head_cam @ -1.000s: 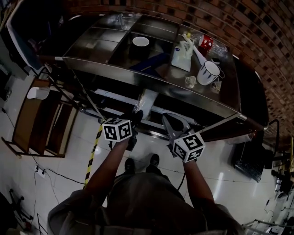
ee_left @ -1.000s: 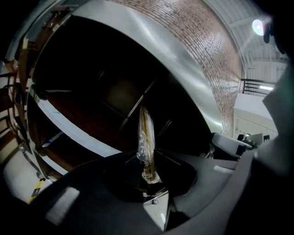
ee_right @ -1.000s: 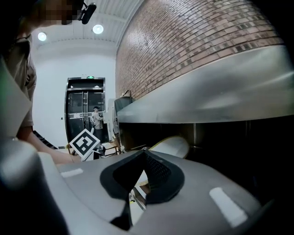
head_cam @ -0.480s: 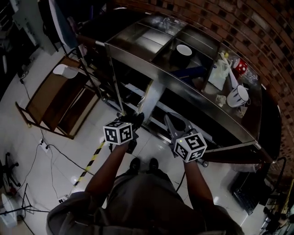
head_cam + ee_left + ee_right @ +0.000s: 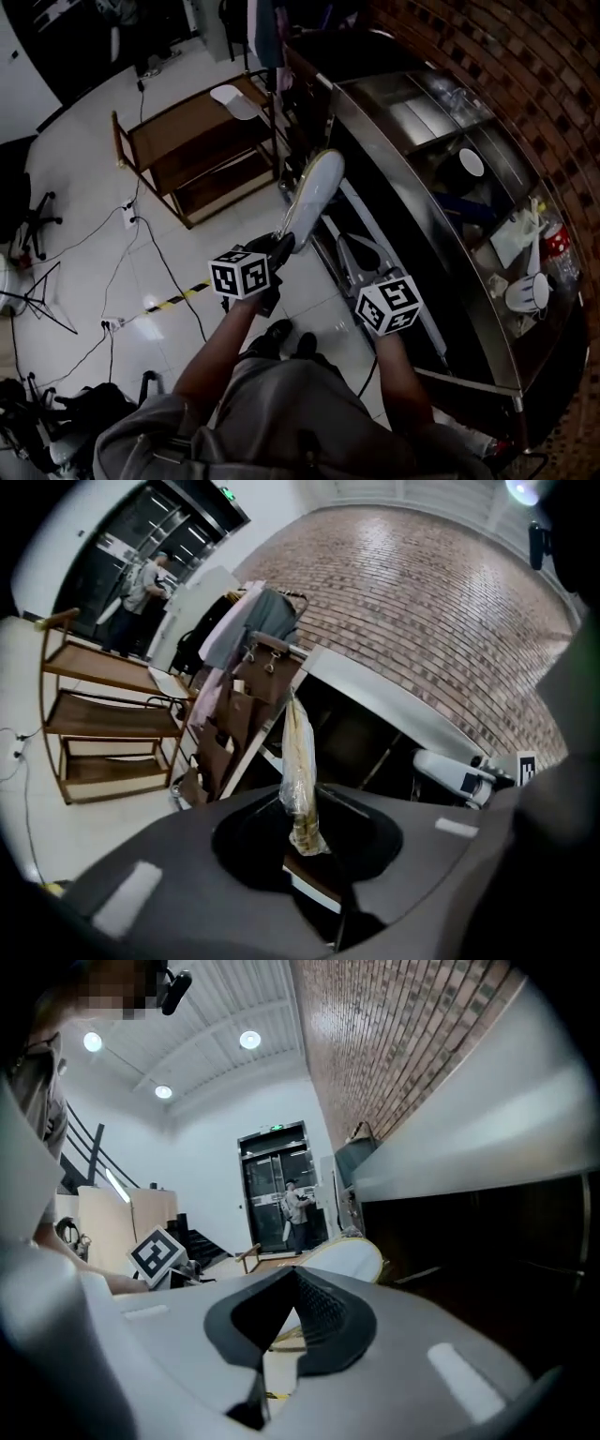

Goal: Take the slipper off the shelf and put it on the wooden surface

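The slipper (image 5: 314, 192), pale with a yellow rim and wrapped in clear film, sticks out forward from my left gripper (image 5: 279, 246), which is shut on its heel end. In the left gripper view the slipper (image 5: 300, 766) stands edge-on between the jaws of the left gripper (image 5: 305, 832). It hangs over the floor between the steel counter (image 5: 403, 159) and the wooden rack (image 5: 178, 131). My right gripper (image 5: 354, 251) is beside it on the right, shut and holding nothing. From the right gripper (image 5: 295, 1279) the slipper (image 5: 349, 1260) shows just ahead.
A white object (image 5: 234, 96) lies on the wooden rack's top corner. The steel counter carries a bowl (image 5: 472, 161), a jug (image 5: 527, 292) and bags. Cables (image 5: 122, 262) and stands cross the floor at left. Clothes (image 5: 248, 625) hang past the rack.
The whole view has swung left: the steel counter has slid to the right and the wooden rack now lies ahead. Both grippers turned with it, the slipper still held in the left one.
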`<state>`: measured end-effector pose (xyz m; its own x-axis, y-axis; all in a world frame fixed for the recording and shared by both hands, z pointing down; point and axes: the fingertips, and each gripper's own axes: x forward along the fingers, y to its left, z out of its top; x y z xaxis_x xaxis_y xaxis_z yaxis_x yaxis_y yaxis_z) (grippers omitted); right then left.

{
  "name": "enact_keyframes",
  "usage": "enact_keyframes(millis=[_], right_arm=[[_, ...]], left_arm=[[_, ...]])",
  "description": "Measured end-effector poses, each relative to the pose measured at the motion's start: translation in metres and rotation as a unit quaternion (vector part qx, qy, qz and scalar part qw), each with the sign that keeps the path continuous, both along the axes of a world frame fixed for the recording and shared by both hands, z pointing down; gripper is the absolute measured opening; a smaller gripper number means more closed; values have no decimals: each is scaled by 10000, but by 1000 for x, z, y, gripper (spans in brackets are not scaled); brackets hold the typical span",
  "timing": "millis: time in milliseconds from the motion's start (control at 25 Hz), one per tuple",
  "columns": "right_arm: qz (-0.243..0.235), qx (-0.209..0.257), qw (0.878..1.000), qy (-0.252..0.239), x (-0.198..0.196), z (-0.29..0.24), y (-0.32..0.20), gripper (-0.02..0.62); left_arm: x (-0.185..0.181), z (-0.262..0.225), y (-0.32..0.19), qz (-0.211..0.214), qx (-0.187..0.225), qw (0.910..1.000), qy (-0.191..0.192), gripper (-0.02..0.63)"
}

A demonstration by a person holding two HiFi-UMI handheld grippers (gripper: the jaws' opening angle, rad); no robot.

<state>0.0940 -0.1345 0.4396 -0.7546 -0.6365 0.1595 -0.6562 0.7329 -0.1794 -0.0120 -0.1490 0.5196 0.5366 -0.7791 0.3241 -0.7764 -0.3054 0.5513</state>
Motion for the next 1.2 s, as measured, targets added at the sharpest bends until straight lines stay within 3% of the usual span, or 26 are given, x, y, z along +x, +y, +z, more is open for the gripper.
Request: enact_keyframes(millis=[240,560,1200], right_arm=[[-824,-98,9965,-120,-51,4,3,0],[-1425,36,9898,-35,-127,-4,-22,0],[-1508,197,9879,318,-319,-12,-128,0]], left_arm=[[-70,-10,23,-1098,62,9939,13,67],[-154,-20,14,-1892,254,9816,90,67],[-353,-8,-88,-2201,308,9745,306,67]])
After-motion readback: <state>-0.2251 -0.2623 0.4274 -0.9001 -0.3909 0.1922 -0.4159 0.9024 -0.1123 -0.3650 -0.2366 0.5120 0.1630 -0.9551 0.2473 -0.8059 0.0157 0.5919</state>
